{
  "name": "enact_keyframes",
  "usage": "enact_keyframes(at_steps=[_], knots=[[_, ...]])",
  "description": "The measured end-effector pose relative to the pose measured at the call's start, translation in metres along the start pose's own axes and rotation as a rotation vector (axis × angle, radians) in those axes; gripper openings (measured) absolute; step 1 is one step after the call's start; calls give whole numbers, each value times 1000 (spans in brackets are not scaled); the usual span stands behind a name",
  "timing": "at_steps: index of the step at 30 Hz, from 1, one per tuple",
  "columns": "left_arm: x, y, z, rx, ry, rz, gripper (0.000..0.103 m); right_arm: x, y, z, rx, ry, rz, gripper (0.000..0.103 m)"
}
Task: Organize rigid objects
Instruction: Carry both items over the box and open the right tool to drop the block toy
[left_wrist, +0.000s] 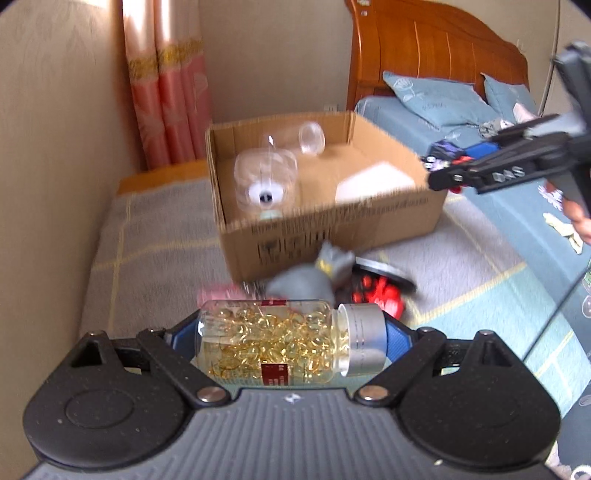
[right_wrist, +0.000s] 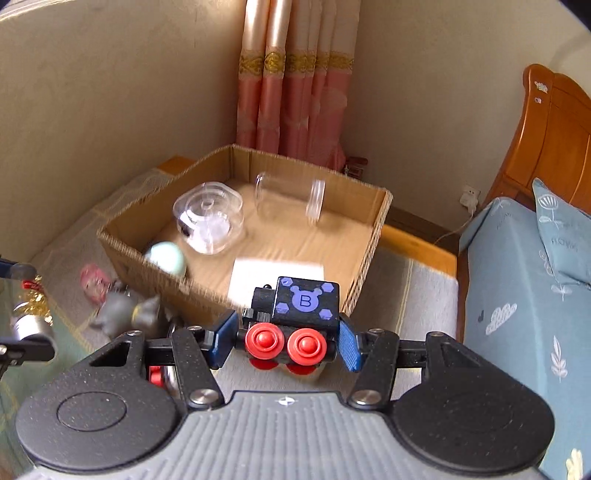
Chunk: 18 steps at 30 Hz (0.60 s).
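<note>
Blue ribbed fingers (left_wrist: 397, 338) of the left gripper (left_wrist: 291, 339) clamp a clear bottle (left_wrist: 273, 339) of golden capsules lengthwise; the right gripper (right_wrist: 282, 341) pinches a black toy train (right_wrist: 295, 317) with red wheels. Blurred grey figurine (left_wrist: 303, 280) lies on the checked blanket (left_wrist: 147, 240) before the cardboard box (right_wrist: 369, 236) holding clear plastic jars (right_wrist: 208, 218).

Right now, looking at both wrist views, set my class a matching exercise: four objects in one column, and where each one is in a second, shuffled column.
Objects:
1. capsule bottle
2. toy train
3. clear jar
4. grey figure

Places:
a. lying on its side inside the cardboard box
b. held in the right gripper
c. on the blanket in front of the box
d. held in the left gripper

Pairs: 1-d, 2-b, 3-a, 4-c
</note>
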<state>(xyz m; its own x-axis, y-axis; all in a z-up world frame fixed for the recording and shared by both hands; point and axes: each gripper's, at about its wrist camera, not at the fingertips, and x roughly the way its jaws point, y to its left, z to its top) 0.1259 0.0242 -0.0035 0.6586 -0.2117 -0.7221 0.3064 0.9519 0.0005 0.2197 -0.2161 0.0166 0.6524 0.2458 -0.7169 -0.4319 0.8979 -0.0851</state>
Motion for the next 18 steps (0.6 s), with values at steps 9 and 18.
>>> enact_keyframes(at_steps=[9, 18], knots=[[-1, 8, 30, 12, -40, 43, 93, 62, -21, 60, 33, 36, -2, 62], [5, 10, 57, 19, -53, 37, 93, 76, -28, 70, 77, 20, -5, 83]])
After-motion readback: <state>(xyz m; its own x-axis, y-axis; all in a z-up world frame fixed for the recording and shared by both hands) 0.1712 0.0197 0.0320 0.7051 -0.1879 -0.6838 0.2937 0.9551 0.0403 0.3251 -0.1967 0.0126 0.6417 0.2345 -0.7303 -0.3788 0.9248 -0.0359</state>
